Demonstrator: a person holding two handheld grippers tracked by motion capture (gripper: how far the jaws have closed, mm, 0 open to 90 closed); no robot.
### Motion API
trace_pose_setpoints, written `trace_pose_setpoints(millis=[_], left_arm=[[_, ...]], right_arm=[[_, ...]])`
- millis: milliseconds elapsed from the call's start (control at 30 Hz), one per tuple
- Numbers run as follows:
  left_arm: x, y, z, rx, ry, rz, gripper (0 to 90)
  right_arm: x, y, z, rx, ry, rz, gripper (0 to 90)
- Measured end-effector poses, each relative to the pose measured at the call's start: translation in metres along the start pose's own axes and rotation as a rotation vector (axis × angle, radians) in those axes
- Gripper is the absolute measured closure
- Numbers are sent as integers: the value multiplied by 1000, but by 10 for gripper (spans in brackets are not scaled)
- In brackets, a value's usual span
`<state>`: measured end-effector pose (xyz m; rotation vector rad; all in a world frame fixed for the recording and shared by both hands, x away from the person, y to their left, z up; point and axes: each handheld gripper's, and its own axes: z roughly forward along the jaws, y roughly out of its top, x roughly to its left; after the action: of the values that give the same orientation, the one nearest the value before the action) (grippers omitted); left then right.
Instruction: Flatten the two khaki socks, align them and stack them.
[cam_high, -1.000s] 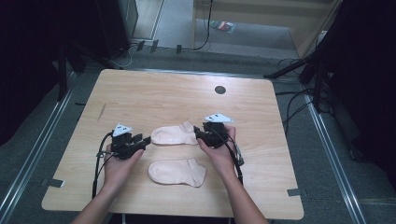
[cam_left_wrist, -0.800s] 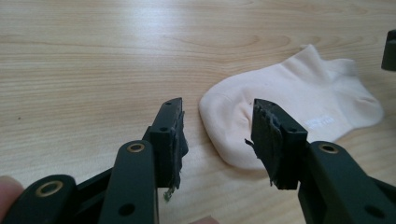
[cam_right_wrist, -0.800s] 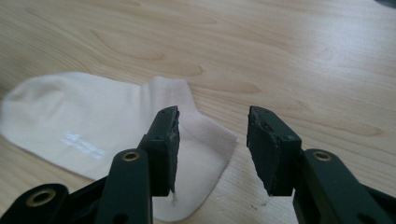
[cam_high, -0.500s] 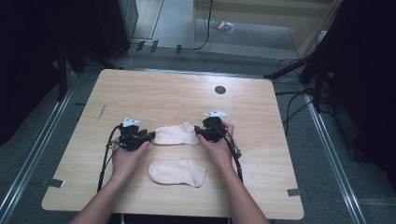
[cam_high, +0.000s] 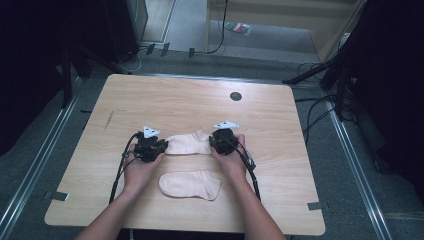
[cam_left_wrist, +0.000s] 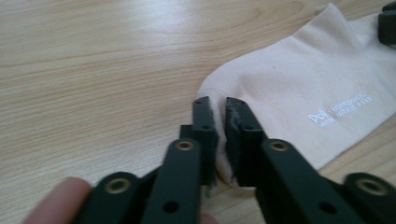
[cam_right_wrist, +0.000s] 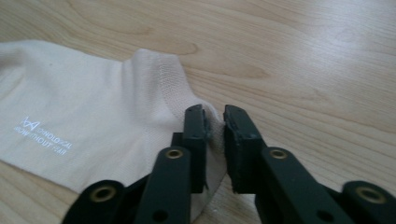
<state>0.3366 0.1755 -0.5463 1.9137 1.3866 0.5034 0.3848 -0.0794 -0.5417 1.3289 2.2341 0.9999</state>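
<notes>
Two pale pink socks lie on the wooden table (cam_high: 190, 100). The far sock (cam_high: 187, 144) stretches flat between my two grippers. My left gripper (cam_high: 159, 146) has just closed its jaws and pinches that sock's left end (cam_left_wrist: 289, 88), fabric pressed between the pads (cam_left_wrist: 233, 135). At the sock's other end my right gripper (cam_high: 214, 142) has just closed as well, clamped on the edge (cam_right_wrist: 154, 93) below the heel bump. White lettering (cam_left_wrist: 340, 108) shows on the sock. The near sock (cam_high: 191, 184) rests flat between the person's forearms.
A round black hole (cam_high: 235, 96) sits in the tabletop toward the far side. Cables (cam_high: 120, 172) trail from both grippers back along the forearms. Dark equipment and floor cables surround the table beyond its edges.
Both hands slid inward to the far sock's ends and lowered onto it. Their jaws, apart in the earlier frames, now pinch the sock.
</notes>
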Motion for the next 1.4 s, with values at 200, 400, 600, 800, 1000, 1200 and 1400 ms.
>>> trace_pose_setpoints(millis=[200,400,600,800,1000,1200,1400], left_arm=[[0,1,-7,-29,-27,0,891],[4,5,-20,-53,-72,-2,893],[3,6,-33,-78,-99,8,893],[-2,6,-49,-93,-122,26,893],[-8,0,-64,-95,-146,41,893],[-17,-13,-79,-84,-182,57,892],[-25,-29,-89,-68,-195,79,892]], right_arm=[[3,-2,-4,-9,-6,-29,887],[3,1,-21,-40,16,19,890],[5,7,-46,-75,30,28,889],[7,9,-67,-88,46,36,889],[14,2,-89,-83,72,40,889],[20,-12,-106,-66,86,41,889],[24,-28,-116,-52,101,36,889]])
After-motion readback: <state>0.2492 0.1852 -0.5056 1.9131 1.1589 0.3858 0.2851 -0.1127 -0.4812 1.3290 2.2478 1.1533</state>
